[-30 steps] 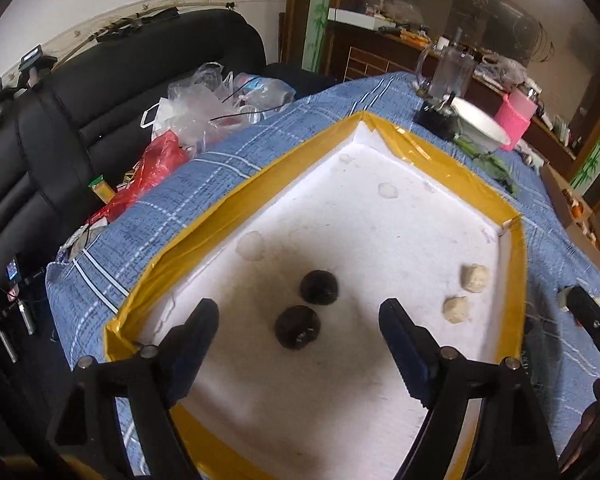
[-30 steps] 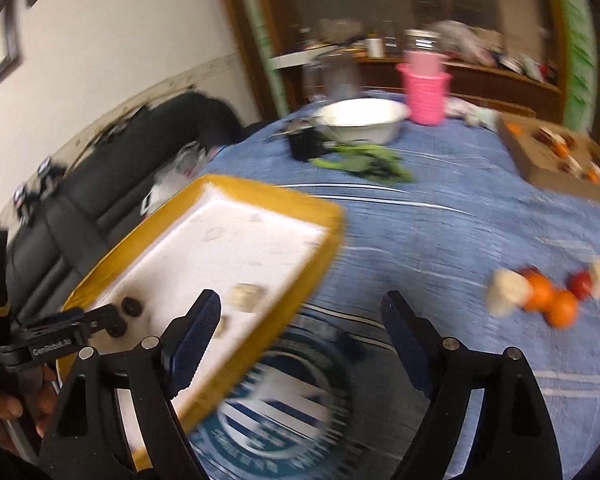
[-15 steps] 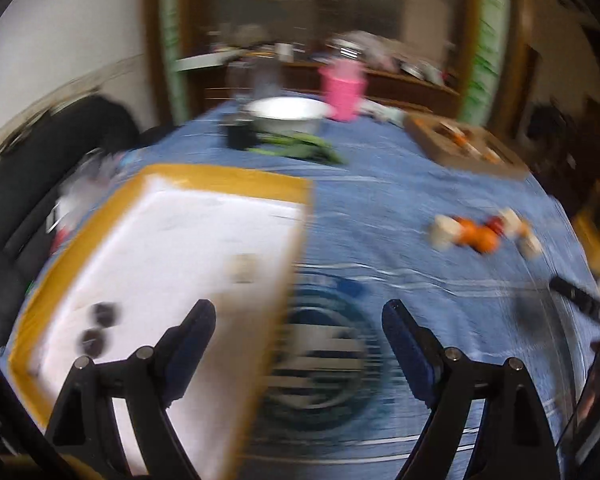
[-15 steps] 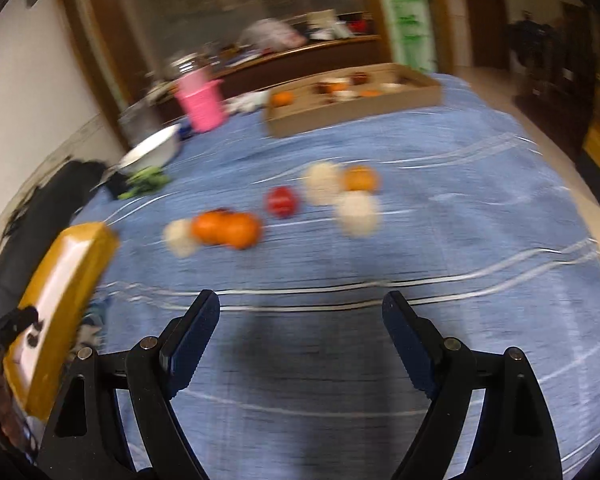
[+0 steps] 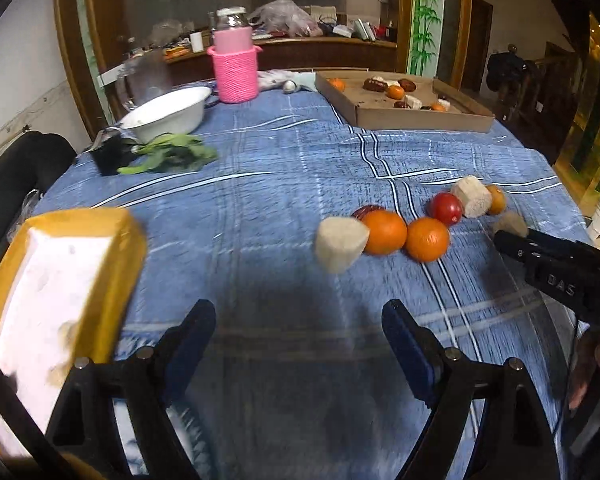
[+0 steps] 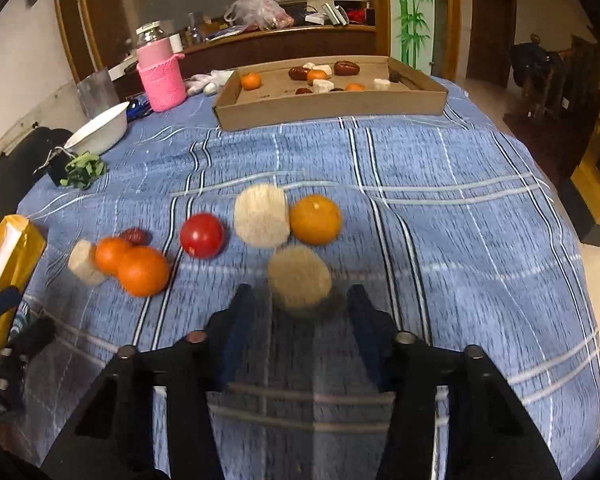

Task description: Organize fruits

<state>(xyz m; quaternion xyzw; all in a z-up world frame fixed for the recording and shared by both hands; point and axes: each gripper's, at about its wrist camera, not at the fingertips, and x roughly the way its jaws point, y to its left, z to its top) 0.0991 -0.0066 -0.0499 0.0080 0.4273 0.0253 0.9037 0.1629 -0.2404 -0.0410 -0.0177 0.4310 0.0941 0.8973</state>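
1. At far left we see the yellow-rimmed tray point(image 5: 80, 216) on the blue plaid table point(image 5: 260, 184).
2. Our left gripper point(image 5: 296, 340) hangs released above bare cloth.
3. Mid-table lies a loose row of fruit: a pale chunk point(image 6: 85, 262), 2 oranges point(image 6: 142, 270), a red tomato point(image 6: 202, 235).
4. Our right gripper point(image 6: 298, 320) is spread around a tan round piece point(image 6: 299, 276), not yet clenched.
5. Behind sits the cardboard box point(image 6: 328, 110).
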